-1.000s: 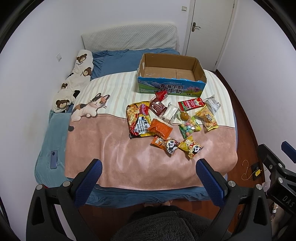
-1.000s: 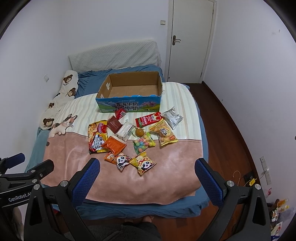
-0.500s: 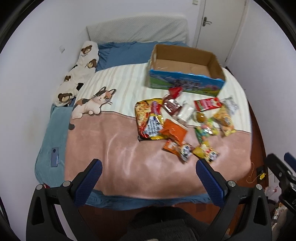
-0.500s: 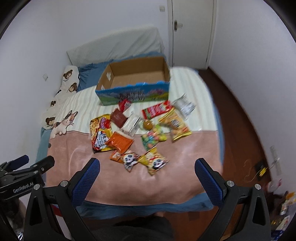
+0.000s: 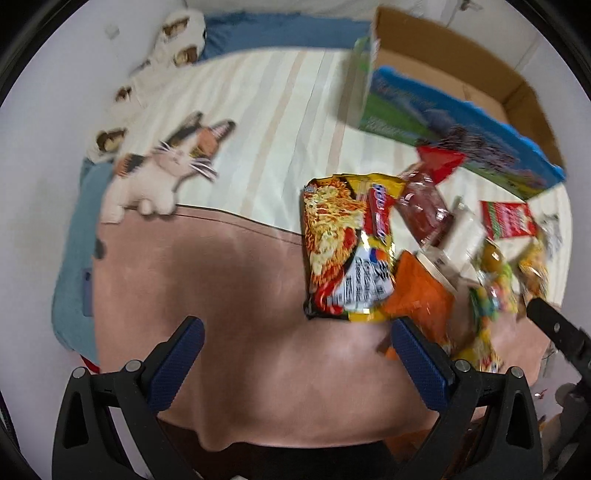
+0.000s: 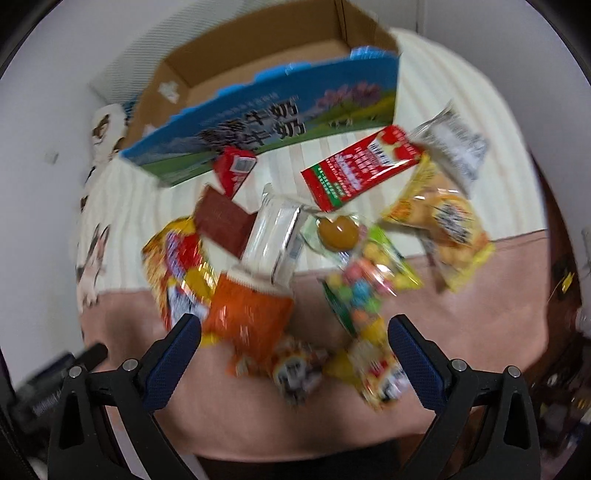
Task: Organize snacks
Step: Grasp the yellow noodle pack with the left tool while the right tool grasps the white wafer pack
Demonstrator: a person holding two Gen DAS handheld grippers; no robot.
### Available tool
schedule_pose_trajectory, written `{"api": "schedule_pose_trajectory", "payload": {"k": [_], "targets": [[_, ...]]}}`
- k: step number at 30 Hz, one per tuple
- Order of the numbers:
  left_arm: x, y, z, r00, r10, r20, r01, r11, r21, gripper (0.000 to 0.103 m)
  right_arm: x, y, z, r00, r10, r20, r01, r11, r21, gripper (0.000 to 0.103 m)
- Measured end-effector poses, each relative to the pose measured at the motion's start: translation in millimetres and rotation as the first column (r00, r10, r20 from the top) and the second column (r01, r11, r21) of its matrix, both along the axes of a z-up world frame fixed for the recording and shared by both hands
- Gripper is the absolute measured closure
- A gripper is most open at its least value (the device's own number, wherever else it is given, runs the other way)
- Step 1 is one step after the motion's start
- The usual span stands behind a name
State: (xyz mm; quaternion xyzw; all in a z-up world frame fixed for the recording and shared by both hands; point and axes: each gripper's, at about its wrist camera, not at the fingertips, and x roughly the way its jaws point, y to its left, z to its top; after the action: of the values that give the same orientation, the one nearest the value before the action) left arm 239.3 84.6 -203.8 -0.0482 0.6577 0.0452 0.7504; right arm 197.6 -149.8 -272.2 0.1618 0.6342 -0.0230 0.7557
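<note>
Several snack packets lie in a heap on the bed in front of an open cardboard box (image 6: 258, 88), which also shows in the left wrist view (image 5: 454, 92). A large yellow noodle pack (image 5: 343, 247) lies at the heap's left, beside an orange packet (image 6: 247, 317), a red packet (image 6: 358, 166) and a candy bag (image 6: 362, 284). My left gripper (image 5: 295, 362) is open and empty above the pink blanket, left of the heap. My right gripper (image 6: 295, 358) is open and empty, low over the two panda packets (image 6: 295, 369).
The bed has a pink and striped blanket (image 5: 240, 295) with a cat print (image 5: 162, 170). A bear-print pillow (image 5: 177, 33) lies at the far left by the white wall. Dark floor (image 6: 561, 295) shows right of the bed.
Both grippers have moved forward and down toward the snacks, which now look much larger and blurred. Both stay open. No snack has moved.
</note>
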Motion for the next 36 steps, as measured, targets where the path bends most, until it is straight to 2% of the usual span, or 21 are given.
{"api": "schedule_pose_trajectory", "payload": {"k": [2,4,6,8,11,15,18,20,22,25,27,29,30,33,36], "targets": [[16.0,0.7,-17.7,0.999,0.016,-0.039,-0.017,1.0,-0.018,0.0,23.9,1.5,-21.7,0.999,-0.025,-0.031,0.026,0.999,0.021,0.004],[33.5,1.7,-37.4,0.996,0.033,-0.08,-0.034,0.999,-0.02,0.0,43.2,2.5,-38.9,0.998,-0.038,-0.052,0.041,0.998,0.049,0.009],[49.5,-0.2,-55.2,0.991,0.049,-0.128,-0.054,0.998,-0.031,0.0,61.0,6.4,-59.3,0.996,-0.041,-0.083,0.046,0.996,0.071,0.02],[59.7,-2.6,-66.2,0.988,0.055,-0.147,-0.061,0.997,-0.039,0.0,74.7,11.5,-77.6,0.993,-0.036,-0.115,0.047,0.995,0.091,0.023],[73.4,-8.7,-86.1,0.979,0.07,-0.192,-0.082,0.995,-0.052,0.0,86.5,17.3,-98.5,0.988,-0.037,-0.152,0.052,0.994,0.098,0.025],[83.8,-16.4,-106.8,0.97,0.066,-0.235,-0.085,0.994,-0.073,0.0,101.0,24.6,-123.4,0.982,-0.025,-0.185,0.041,0.995,0.087,0.037],[88.0,-17.8,-117.7,0.968,0.059,-0.244,-0.079,0.994,-0.073,0.003,109.1,32.1,-133.4,0.981,0.038,-0.19,-0.03,0.999,0.045,0.043],[90.6,-16.3,-122.5,0.966,0.06,-0.25,-0.082,0.993,-0.079,0.004,111.7,41.6,-132.9,0.974,0.137,-0.18,-0.136,0.991,0.017,0.046],[89.0,-13.4,-126.3,0.965,0.061,-0.254,-0.085,0.993,-0.083,0.004,112.8,53.7,-131.0,0.944,0.269,-0.189,-0.278,0.96,-0.023,0.049],[87.4,-13.9,-130.2,0.969,0.05,-0.242,-0.07,0.995,-0.075,0.004,113.1,68.8,-128.6,0.872,0.441,-0.213,-0.466,0.881,-0.08,0.05],[86.1,-15.7,-127.3,0.972,0.044,-0.23,-0.063,0.995,-0.077,0.004,116.7,71.1,-129.1,0.855,0.469,-0.221,-0.496,0.864,-0.084,0.048],[88.2,-17.6,-127.2,0.975,0.049,-0.218,-0.068,0.995,-0.076,0.006,122.4,67.4,-132.3,0.865,0.448,-0.228,-0.473,0.878,-0.069,0.042],[87.7,-17.0,-124.8,0.977,0.052,-0.207,-0.07,0.994,-0.081,0.009,124.0,62.3,-133.9,0.875,0.425,-0.23,-0.449,0.892,-0.06,0.041],[96.8,-15.9,-125.0,0.979,0.064,-0.193,-0.08,0.994,-0.077,0.016,132.5,50.9,-132.5,0.906,0.367,-0.209,-0.386,0.921,-0.054,0.041],[98.9,-14.6,-121.2,0.983,0.059,-0.174,-0.072,0.995,-0.07,0.016,130.1,49.2,-129.1,0.928,0.322,-0.189,-0.34,0.938,-0.072,0.045]]}}
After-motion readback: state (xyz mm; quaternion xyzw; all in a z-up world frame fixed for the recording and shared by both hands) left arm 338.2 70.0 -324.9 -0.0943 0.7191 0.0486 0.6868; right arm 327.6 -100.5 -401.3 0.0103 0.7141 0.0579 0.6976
